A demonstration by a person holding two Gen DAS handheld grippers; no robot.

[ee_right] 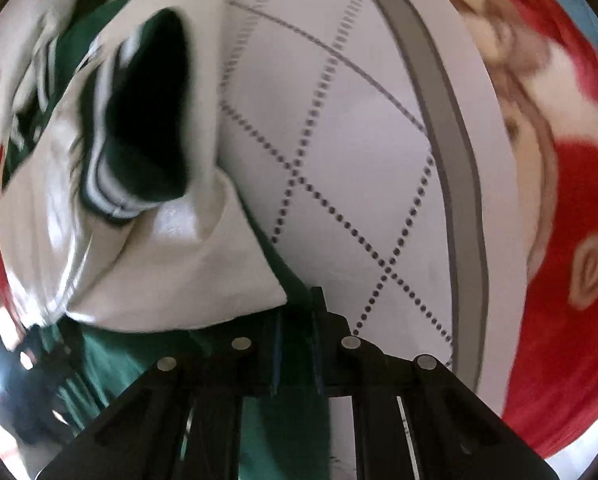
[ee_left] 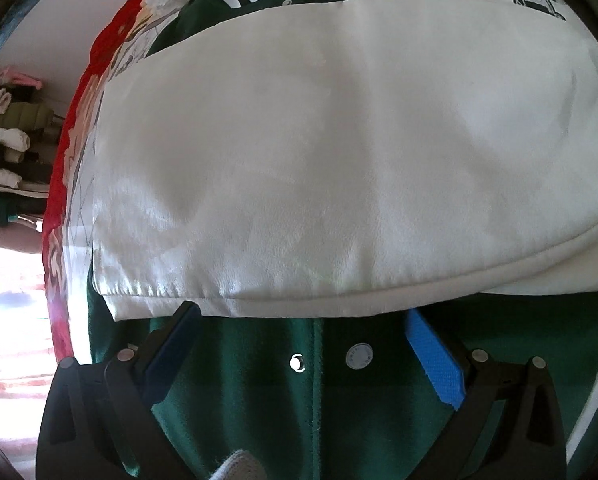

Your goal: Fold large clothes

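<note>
Green fabric with white leather-like sleeves identifies the varsity jacket (ee_left: 259, 380), which lies spread on a white quilted bed cover (ee_right: 359, 160) with dotted diamond stitching and a grey band near its edge. In the left wrist view I see one white sleeve (ee_left: 339, 160) folded across the jacket body, with the snap placket (ee_left: 359, 356) running below it. My left hand-held gripper (ee_left: 303, 320) is released: its two blue pads (ee_left: 435, 360) stand wide apart over the green front, just beside the sleeve's lower hem, with nothing pinched between them. In the right wrist view my right hand-held gripper (ee_right: 297, 320) points down at the jacket's edge, near the border of the cover; its jaws are clenched, almost together, and a strip of green fabric sits between them, so I read it as grasping the jacket. A striped green cuff (ee_right: 139, 152) on the other white sleeve lies bunched beside this gripper. A red patterned blanket (ee_right: 559, 280) borders the cover on the far side. A pile of folded clothes (ee_left: 7, 140) appears beyond the bed edge.
</note>
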